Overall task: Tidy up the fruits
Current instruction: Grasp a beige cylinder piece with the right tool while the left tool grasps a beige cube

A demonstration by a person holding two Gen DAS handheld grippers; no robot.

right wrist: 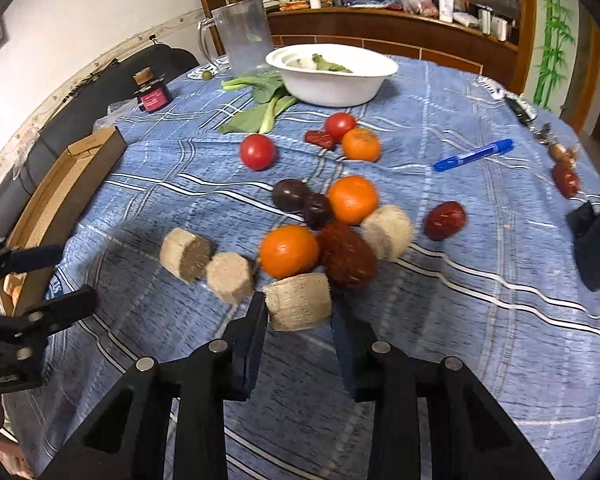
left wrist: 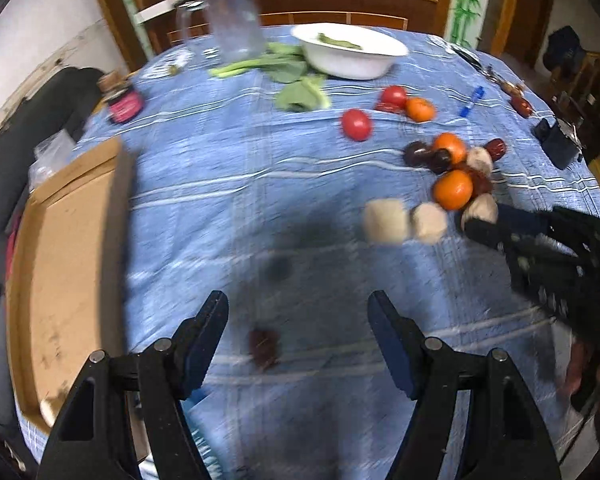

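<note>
Fruit lies scattered on the blue striped tablecloth (right wrist: 480,280): oranges (right wrist: 289,251), tomatoes (right wrist: 257,152), dark plums (right wrist: 288,195), red dates (right wrist: 445,220) and several beige cut cane pieces (right wrist: 185,254). My right gripper (right wrist: 300,320) has its jaws on both sides of one cane piece (right wrist: 299,301); whether they grip it I cannot tell. It also shows in the left wrist view (left wrist: 476,222). My left gripper (left wrist: 298,312) is open and empty above the cloth, with a blurred dark red fruit (left wrist: 265,345) below it.
A cardboard tray (left wrist: 68,256) lies at the table's left edge. A white bowl (right wrist: 332,76) with greens, loose leafy greens (right wrist: 268,100), a clear pitcher (right wrist: 246,36), a dark jar (right wrist: 153,96) and a blue pen (right wrist: 474,155) are farther back. A black object (right wrist: 594,244) is at the right.
</note>
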